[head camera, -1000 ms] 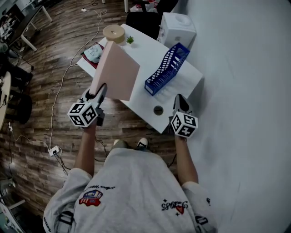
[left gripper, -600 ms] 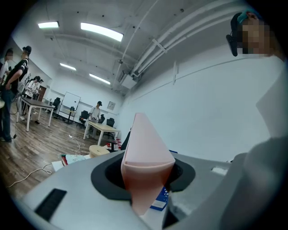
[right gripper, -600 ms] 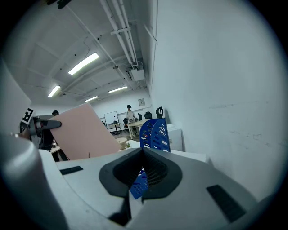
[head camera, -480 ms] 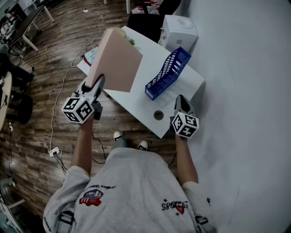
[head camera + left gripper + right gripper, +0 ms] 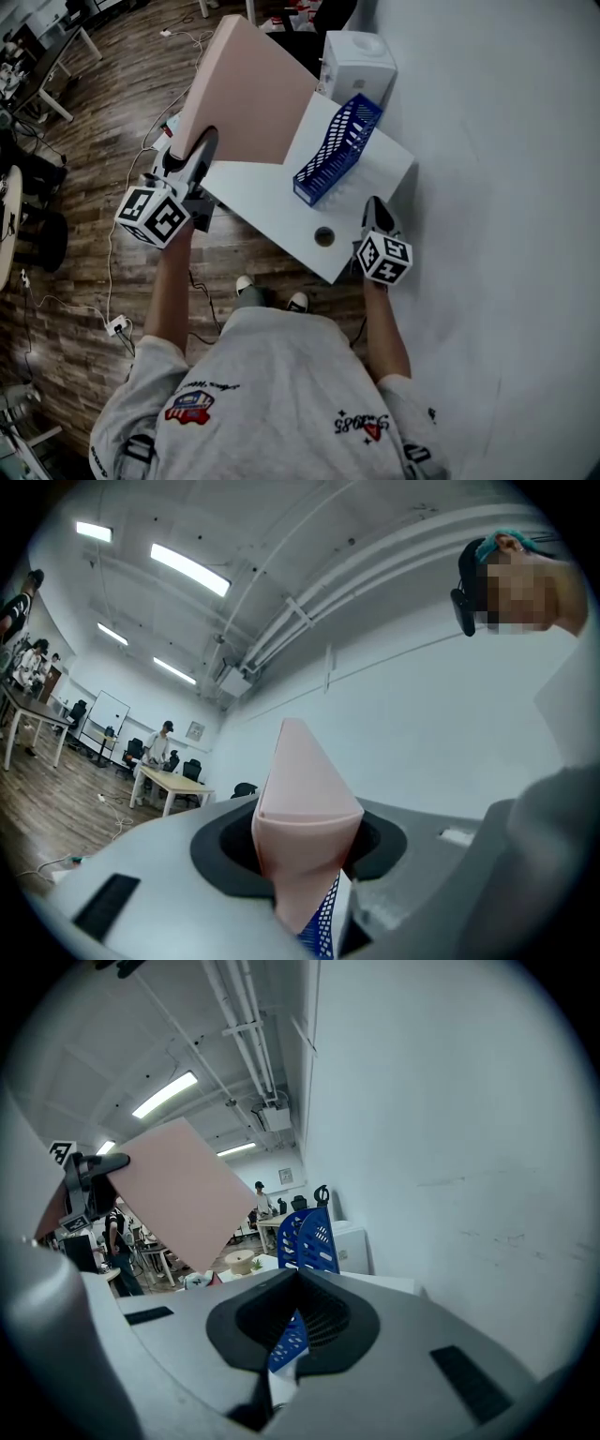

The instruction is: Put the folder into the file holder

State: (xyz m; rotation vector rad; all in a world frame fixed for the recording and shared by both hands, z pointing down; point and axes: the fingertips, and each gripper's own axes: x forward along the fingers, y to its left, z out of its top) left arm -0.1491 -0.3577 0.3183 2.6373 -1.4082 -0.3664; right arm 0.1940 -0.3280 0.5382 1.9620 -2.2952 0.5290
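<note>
A large pink folder (image 5: 248,94) hangs tilted in the air over the far left part of the white table (image 5: 267,202). My left gripper (image 5: 208,141) is shut on its lower left edge. In the left gripper view the folder's edge (image 5: 305,808) fills the space between the jaws, and a bit of the blue file holder (image 5: 324,928) shows beneath it. The blue mesh file holder (image 5: 336,150) stands empty on the table, right of the folder. At the table's near right corner my right gripper (image 5: 374,204) is shut and holds nothing. It points at the file holder (image 5: 309,1237).
A white boxy appliance (image 5: 356,61) stands behind the file holder, by the wall. A round cable hole (image 5: 324,236) sits near the table's front edge. Cables run over the wooden floor (image 5: 103,122) at the left. Desks and people show far off.
The left gripper has raised the folder and swung it farther over the table, so it now hides the things at the table's far left. The right gripper has stayed put.
</note>
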